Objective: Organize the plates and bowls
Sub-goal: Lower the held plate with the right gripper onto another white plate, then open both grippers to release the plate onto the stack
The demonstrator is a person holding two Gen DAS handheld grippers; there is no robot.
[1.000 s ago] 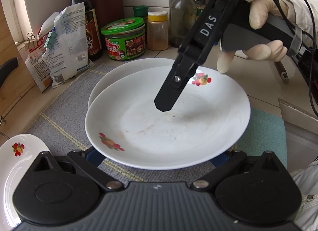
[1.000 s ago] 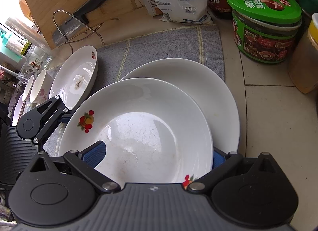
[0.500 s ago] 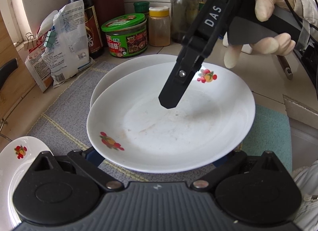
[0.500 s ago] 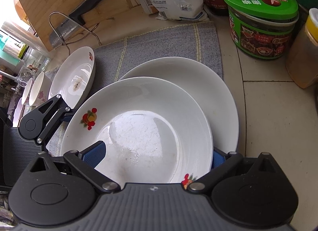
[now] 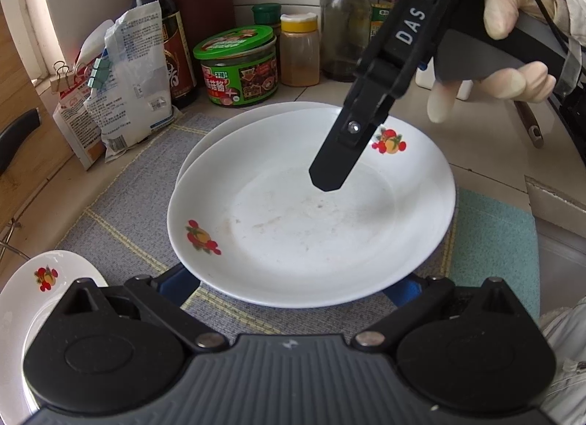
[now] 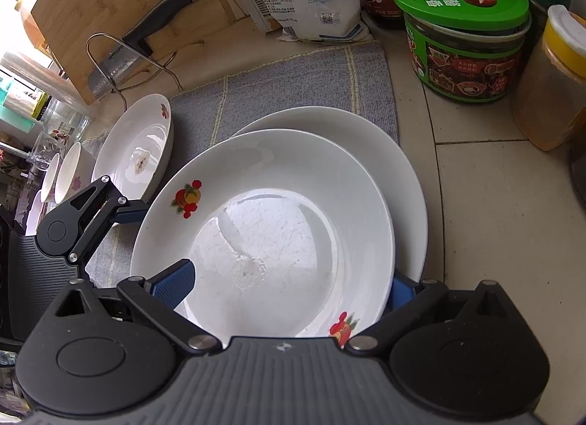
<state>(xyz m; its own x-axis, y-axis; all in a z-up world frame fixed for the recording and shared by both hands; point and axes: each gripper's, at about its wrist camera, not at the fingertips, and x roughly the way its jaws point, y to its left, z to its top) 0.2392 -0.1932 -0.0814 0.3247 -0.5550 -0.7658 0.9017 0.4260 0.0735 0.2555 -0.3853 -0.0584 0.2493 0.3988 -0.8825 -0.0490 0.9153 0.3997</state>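
A white plate with fruit motifs (image 5: 311, 227) (image 6: 271, 212) lies on a plain white plate (image 5: 227, 125) (image 6: 366, 135) on the grey mat (image 5: 121, 201). My left gripper (image 5: 289, 284) is open, its blue pads at the plate's near rim, one on each side. My right gripper (image 6: 285, 286) is open too: its left pad hangs over the plate's inside, its right pad sits low behind the rim. In the left wrist view one right finger (image 5: 329, 168) hovers above the plate. A left finger (image 6: 128, 211) shows at the plate's left rim.
Another fruit plate (image 5: 36, 297) (image 6: 139, 146) and small bowls (image 6: 66, 176) sit left on the mat. A green-lidded jar (image 5: 238, 66), bottles and clipped bags line the wall. A knife (image 6: 139, 44) rests in a wire rack by the cutting board. A teal cloth (image 5: 494, 234) lies right.
The right gripper's finger has lifted a little up and back over the plate. Both cameras have drawn slightly away. The stacked plates have stayed put.
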